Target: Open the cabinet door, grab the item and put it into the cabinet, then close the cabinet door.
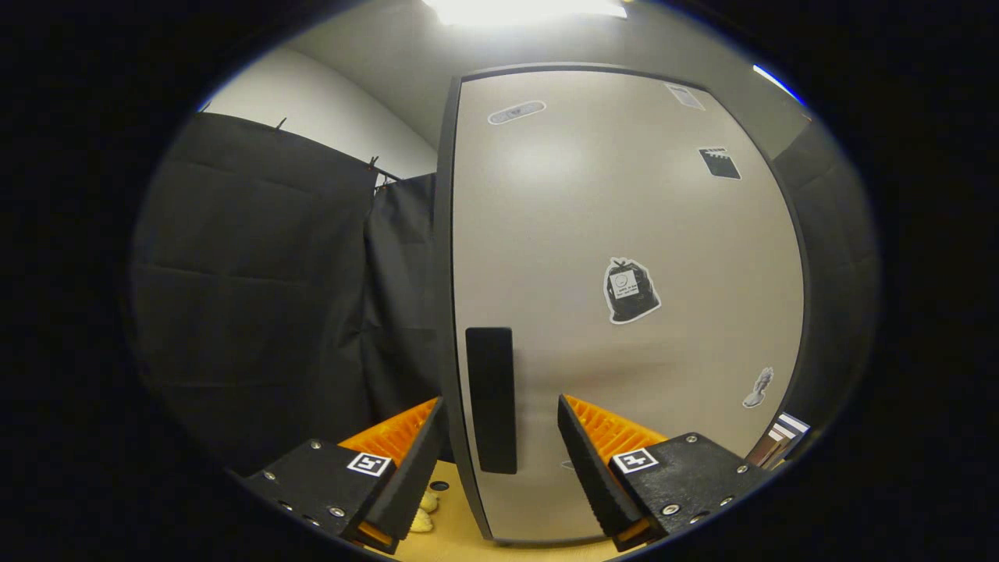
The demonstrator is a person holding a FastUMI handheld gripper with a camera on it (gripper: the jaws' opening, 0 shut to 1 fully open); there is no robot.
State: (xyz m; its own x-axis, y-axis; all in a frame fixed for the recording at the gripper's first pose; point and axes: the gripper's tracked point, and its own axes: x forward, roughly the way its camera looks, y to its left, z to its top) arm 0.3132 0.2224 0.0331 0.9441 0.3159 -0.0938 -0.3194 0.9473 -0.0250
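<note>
**Tongs open around the handle edge of the closed cabinet door**

While the tongs (499, 460) stand open, with a wide gap between the two fingers, the cabinet door (624, 234) rises straight ahead of them and is the largest thing in the gripper view. It is a pale, flat panel with a dark frame around it, and it looks closed, though I cannot tell this for sure from this angle. On its left side, low down, sits a dark upright handle (491, 398). The lower end of this handle lies between the two fingers, nearer to the left one; whether a finger touches it I cannot tell. The left edge of the door also passes between the fingers.

To the left of the door hangs the black cloth wall (257, 289) of the booth, and above it a white wall and a grey ceiling with a bright lamp (523, 9) are seen.

Several stickers are on the door: a dark bag-shaped sticker (631, 291) near the middle, a small dark one (719, 163) higher to the right, a pale oval one (516, 112) near the top, and a small grey one (758, 388) low on the right.

Under the door lies the light wooden worktop (460, 531). On it, just beside the left finger and partly hidden by it, rests a small pale yellow item (424, 513); its shape is too hidden to name.
</note>
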